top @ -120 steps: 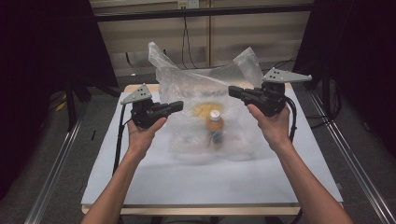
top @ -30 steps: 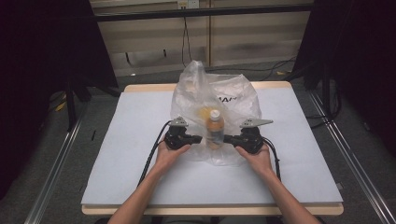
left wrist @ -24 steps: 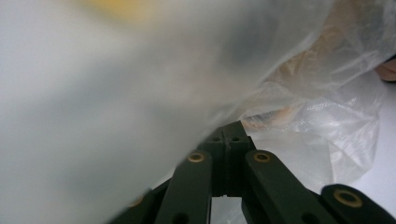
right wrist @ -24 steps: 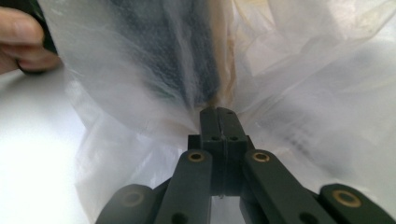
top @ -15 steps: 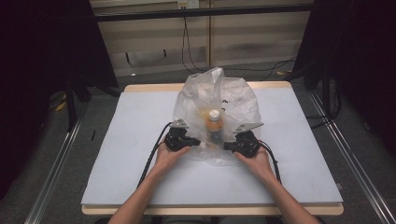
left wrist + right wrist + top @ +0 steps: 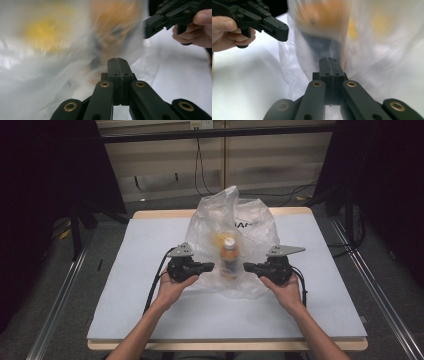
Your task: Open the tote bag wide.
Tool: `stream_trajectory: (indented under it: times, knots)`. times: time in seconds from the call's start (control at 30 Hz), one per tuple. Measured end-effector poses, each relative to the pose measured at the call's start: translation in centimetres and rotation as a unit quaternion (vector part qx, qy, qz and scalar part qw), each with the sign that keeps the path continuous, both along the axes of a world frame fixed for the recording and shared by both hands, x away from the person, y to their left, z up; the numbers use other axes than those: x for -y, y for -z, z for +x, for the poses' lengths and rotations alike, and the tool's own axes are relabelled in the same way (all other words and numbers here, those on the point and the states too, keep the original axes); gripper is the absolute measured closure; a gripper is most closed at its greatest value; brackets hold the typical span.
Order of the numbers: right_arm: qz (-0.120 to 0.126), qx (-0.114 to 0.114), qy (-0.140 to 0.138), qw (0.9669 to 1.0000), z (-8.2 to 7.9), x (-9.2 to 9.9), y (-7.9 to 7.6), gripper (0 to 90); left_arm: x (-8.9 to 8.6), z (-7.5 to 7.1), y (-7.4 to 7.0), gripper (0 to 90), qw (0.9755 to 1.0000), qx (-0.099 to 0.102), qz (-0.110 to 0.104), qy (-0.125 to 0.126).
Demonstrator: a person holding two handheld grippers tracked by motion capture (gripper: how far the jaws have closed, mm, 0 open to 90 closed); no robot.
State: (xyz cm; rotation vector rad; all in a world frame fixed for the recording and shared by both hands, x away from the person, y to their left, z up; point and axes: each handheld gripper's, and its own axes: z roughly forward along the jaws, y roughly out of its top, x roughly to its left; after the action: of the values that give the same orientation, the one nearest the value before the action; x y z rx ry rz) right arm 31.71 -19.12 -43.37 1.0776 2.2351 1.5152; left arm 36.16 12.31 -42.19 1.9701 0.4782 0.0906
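Note:
A clear plastic bag [image 6: 250,222] stands crumpled on the table mat [image 6: 140,250]. Inside it are an upright bottle [image 6: 229,260] of orange drink with a white cap and a yellow thing [image 6: 217,239] behind it. My left gripper [image 6: 211,266] points at the bag's left edge, jaws pressed together. From the other side my right gripper [image 6: 246,267] faces it, also shut, its tip over the bag's film. In the left gripper view the left gripper [image 6: 117,59] has blurred film and the bottle [image 6: 115,22] behind it. The right gripper [image 6: 331,59] looks the same. I cannot tell whether film is pinched.
The mat covers a wooden table [image 6: 150,213] with bare room to the left, right and front of the bag. Black cables [image 6: 155,280] trail from both grippers toward the person. Dark stands and rails flank the table.
Four seconds ago both grippers held the bag's top up high; since then they came down beside the bottle. Over the last second both rose slightly, and the bag's top stood up taller.

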Motion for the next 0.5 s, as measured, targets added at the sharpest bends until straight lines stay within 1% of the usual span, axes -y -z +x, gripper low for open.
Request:
stream_trajectory:
  times: [0.03, 0.1, 0.13, 0.17, 0.23, 0.27, 0.3, 0.33, 0.37, 0.4, 0.43, 0.47, 0.5]
  knots:
    - [0.002, 0.005, 0.001, 1.0, -0.2, 0.2, -0.6, 90.0, 0.0, -0.1, -0.4, 90.0, 1.0, 0.003, -0.006, 0.001]
    - [0.006, 0.014, 0.002, 0.9999, -0.3, 0.5, -1.6, 90.0, 0.1, -0.2, -1.8, 90.0, 0.9997, 0.016, -0.019, 0.003]
    - [0.008, 0.021, 0.006, 0.9997, -0.2, 0.7, -2.4, 90.0, 0.2, -0.1, -2.2, 90.0, 0.9995, 0.02, -0.022, 0.007]
    - [0.009, 0.026, 0.007, 0.9996, -0.1, 0.8, -2.9, 90.0, 0.4, -0.1, -3.1, 90.0, 0.9992, 0.028, -0.025, 0.009]
    - [0.011, 0.041, 0.012, 0.999, 0.6, 1.2, -4.5, 90.0, 1.0, -0.1, -4.4, 90.0, 0.9986, 0.041, -0.032, 0.012]
    - [0.015, 0.046, 0.013, 0.9987, 0.8, 1.3, -5.0, 90.0, 1.5, -0.1, -5.1, 90.0, 0.9981, 0.047, -0.035, 0.02]
    - [0.021, 0.052, 0.014, 0.9983, 1.2, 1.3, -5.7, 90.0, 2.3, -0.2, -6.0, 90.0, 0.9975, 0.05, -0.042, 0.027]
    - [0.022, 0.056, 0.016, 0.998, 1.7, 1.3, -6.6, 90.0, 3.0, -0.2, -6.6, 90.0, 0.9968, 0.057, -0.045, 0.033]
    - [0.022, 0.058, 0.017, 0.9979, 2.2, 1.3, -7.1, 90.0, 3.5, -0.1, -7.1, 90.0, 0.9962, 0.061, -0.047, 0.04]
    - [0.022, 0.058, 0.02, 0.9978, 2.6, 1.2, -7.5, 90.0, 4.5, 0.2, -7.8, 90.0, 0.9957, 0.064, -0.052, 0.044]
    - [0.023, 0.058, 0.023, 0.9978, 3.3, 1.2, -7.9, 90.0, 5.0, 0.4, -8.1, 90.0, 0.9955, 0.064, -0.051, 0.048]
    - [0.023, 0.057, 0.025, 0.9978, 3.7, 1.1, -8.1, 90.0, 6.3, 1.0, -8.8, 90.0, 0.9956, 0.066, -0.046, 0.049]
    - [0.017, 0.053, 0.028, 0.998, 4.7, 0.8, -8.4, 90.0, 7.0, 1.3, -9.2, 90.0, 0.9957, 0.07, -0.041, 0.045]
